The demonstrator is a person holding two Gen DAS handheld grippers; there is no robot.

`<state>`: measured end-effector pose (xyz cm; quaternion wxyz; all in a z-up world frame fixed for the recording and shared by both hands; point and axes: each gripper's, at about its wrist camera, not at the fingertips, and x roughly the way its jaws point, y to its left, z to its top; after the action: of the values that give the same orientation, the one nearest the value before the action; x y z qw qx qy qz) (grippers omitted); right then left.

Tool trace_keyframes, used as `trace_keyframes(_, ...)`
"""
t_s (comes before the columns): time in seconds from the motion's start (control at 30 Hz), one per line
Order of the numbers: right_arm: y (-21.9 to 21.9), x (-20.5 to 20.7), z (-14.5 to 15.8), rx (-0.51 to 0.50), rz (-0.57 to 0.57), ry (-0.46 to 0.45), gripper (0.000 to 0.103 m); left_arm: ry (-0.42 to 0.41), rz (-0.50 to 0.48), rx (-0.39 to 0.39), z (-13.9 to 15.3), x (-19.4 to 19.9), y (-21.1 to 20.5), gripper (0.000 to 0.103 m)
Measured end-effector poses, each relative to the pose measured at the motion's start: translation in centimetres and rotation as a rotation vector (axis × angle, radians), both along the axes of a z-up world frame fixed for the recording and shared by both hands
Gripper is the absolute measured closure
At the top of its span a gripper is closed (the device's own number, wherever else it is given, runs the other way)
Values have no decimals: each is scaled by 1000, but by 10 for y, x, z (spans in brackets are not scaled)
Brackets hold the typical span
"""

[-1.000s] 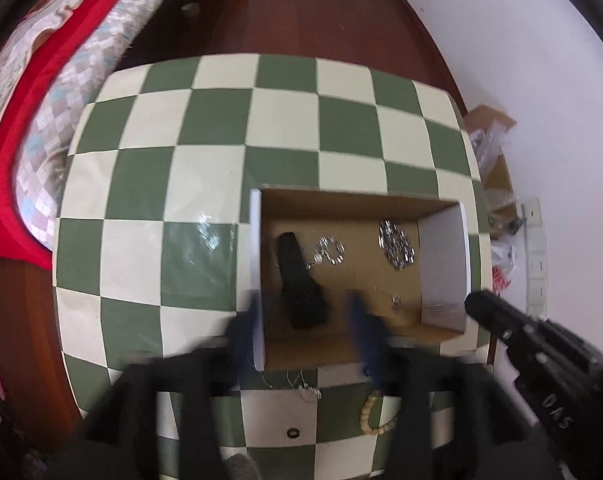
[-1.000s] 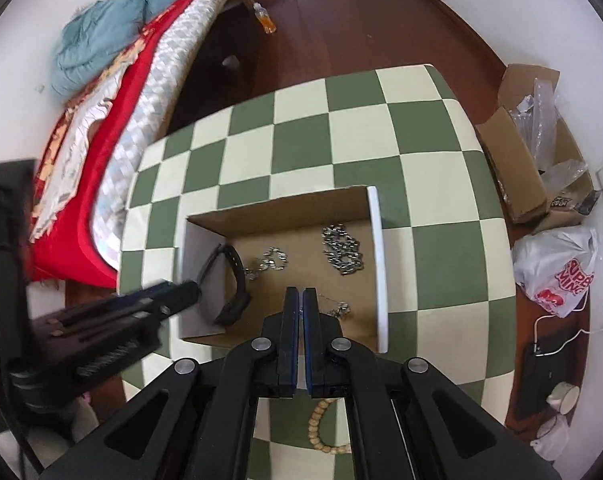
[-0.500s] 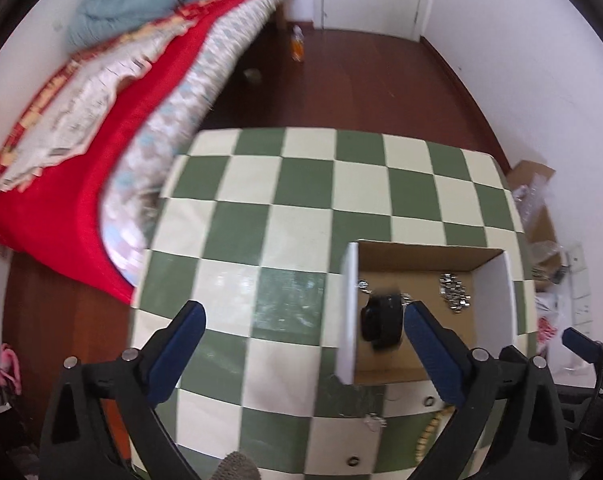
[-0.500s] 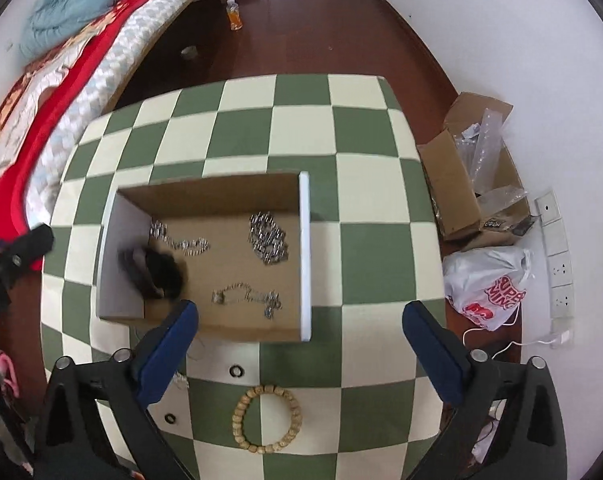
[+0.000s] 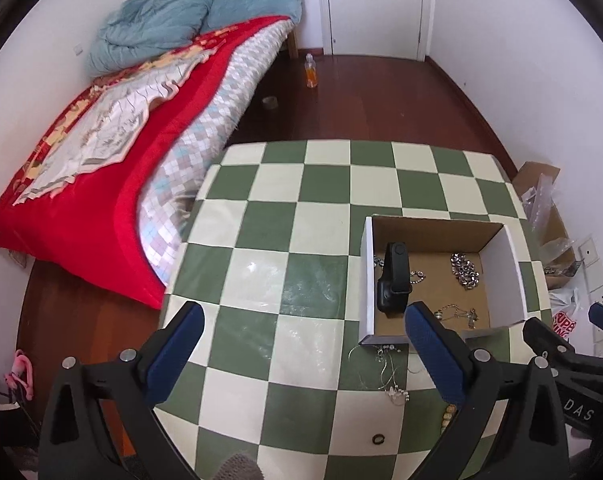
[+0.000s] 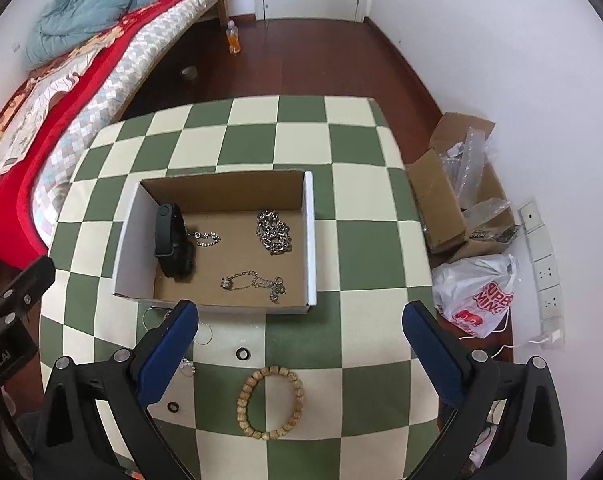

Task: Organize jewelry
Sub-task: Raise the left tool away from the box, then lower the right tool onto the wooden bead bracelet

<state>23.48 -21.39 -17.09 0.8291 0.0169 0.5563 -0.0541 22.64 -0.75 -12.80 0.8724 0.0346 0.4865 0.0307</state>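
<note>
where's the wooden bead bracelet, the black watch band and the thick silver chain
wooden bead bracelet (image 6: 248, 387): right wrist view, on the beads of its left side.
black watch band (image 6: 166, 227): right wrist view, on the upright strap inside the box.
thick silver chain (image 6: 273, 233): right wrist view, on the middle of the heaped links.

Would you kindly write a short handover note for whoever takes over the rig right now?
Left gripper: open, empty, jaws just opened.
Right gripper: open, empty, jaws just opened.
Done: in the cardboard box: black fitness band, chunky chain, two thin chains.
Left, on the checkered table: wooden bead bracelet, two small black rings, thin necklace.
</note>
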Motion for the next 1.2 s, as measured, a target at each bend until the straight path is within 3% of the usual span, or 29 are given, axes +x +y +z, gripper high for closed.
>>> trace_keyframes(0.47,13,-68,72,-10,7,-179,0,-143,-4,-10,61,-67,14,0)
trace_keyframes(0.63,16,-88,85,34,0,-196,0,-160,8,-3,63,-84,18,0)
trace_keyframes(0.8,14,-97,43,54,-9,-94,1,-98,39,29,29,-89,26,0)
trace_keyframes(0.87,10,-96,13,69,-17,-36,7,-51,48,31,10,-86,29,0)
trace_keyframes(0.93,5,-94,-16,82,-33,25,28,-16,57,37,-8,-82,30,1)
trace_keyframes(1.0,-2,-89,-44,105,-58,78,37,29,55,33,-28,-74,30,1)
trace_keyframes(1.2,-12,-74,-108,133,-101,181,38,172,3,-25,-81,-49,12,1)
